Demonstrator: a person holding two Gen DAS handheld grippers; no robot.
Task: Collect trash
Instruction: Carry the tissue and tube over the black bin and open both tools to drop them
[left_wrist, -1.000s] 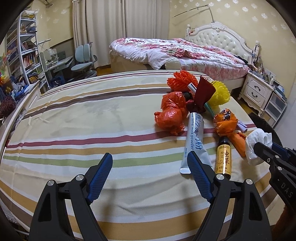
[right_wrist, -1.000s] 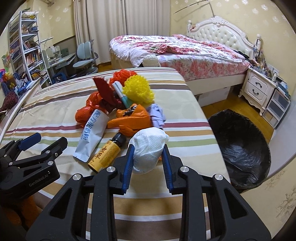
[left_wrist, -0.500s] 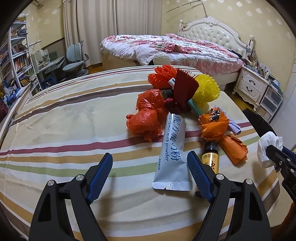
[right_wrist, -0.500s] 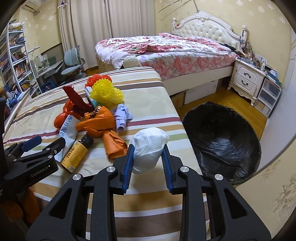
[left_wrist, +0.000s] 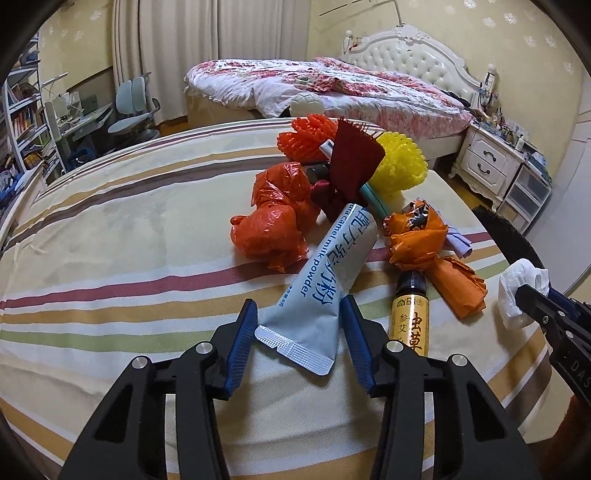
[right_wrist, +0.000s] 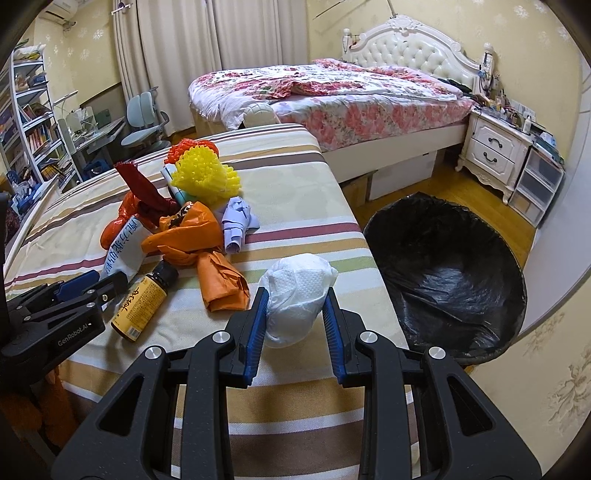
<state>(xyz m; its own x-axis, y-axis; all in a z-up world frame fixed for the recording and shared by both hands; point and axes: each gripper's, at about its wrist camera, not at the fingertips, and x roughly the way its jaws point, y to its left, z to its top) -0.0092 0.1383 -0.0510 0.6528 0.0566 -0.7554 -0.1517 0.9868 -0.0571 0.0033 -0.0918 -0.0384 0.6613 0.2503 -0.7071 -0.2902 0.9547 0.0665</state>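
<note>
Striped bed cover (left_wrist: 129, 229) carries the trash, all bunched toward 1 to 3 o'clock in the left wrist view. Red plastic bag (left_wrist: 273, 225) lies at the 9 o'clock edge of the pile. Milk powder sachet (left_wrist: 325, 277) runs toward 6 o'clock, its top end on the pile. Brown bottle (left_wrist: 410, 314) lies flat just at 3 o'clock of the sachet. Orange wrapper (left_wrist: 428, 251), lilac paper (right_wrist: 236, 221), yellow foam net (right_wrist: 205, 177), red foam net (left_wrist: 306, 136). Floor: black-lined bin (right_wrist: 450, 273) beside the bed.
</note>
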